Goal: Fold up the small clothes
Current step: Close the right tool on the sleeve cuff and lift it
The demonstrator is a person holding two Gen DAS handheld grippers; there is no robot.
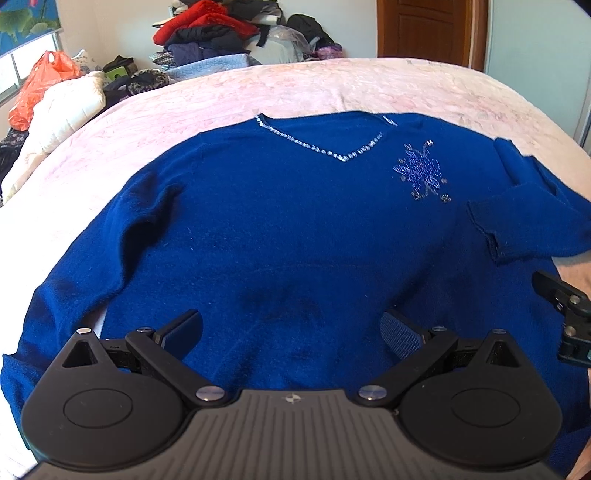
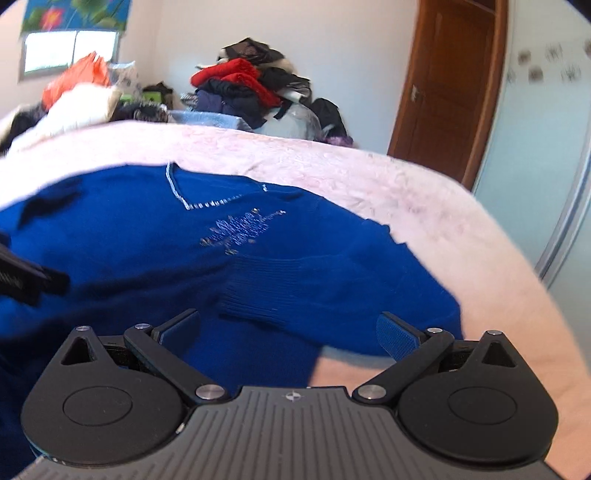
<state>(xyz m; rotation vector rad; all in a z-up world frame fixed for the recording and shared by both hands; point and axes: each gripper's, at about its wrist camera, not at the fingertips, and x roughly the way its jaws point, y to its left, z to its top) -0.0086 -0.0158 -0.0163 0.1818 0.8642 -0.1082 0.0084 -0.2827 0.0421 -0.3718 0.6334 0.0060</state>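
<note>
A blue V-neck sweater (image 1: 277,221) with a silver-trimmed collar and a sparkly flower motif (image 1: 421,171) lies front-up on the pink bed cover (image 1: 295,88). Its right sleeve (image 1: 517,225) is folded inward over the body; the left sleeve (image 1: 66,295) lies spread out. My left gripper (image 1: 291,332) is open and empty above the sweater's lower hem. My right gripper (image 2: 288,332) is open and empty just above the folded sleeve's cuff (image 2: 258,295); the sweater (image 2: 129,251) fills that view. Part of the right gripper (image 1: 565,314) shows at the left wrist view's right edge.
A pile of clothes (image 1: 221,33) with a red garment sits beyond the bed's far edge. An orange bag (image 1: 40,81) and white bedding (image 1: 62,118) lie at the far left. A wooden door (image 2: 447,81) and a pale wardrobe panel (image 2: 535,129) stand to the right.
</note>
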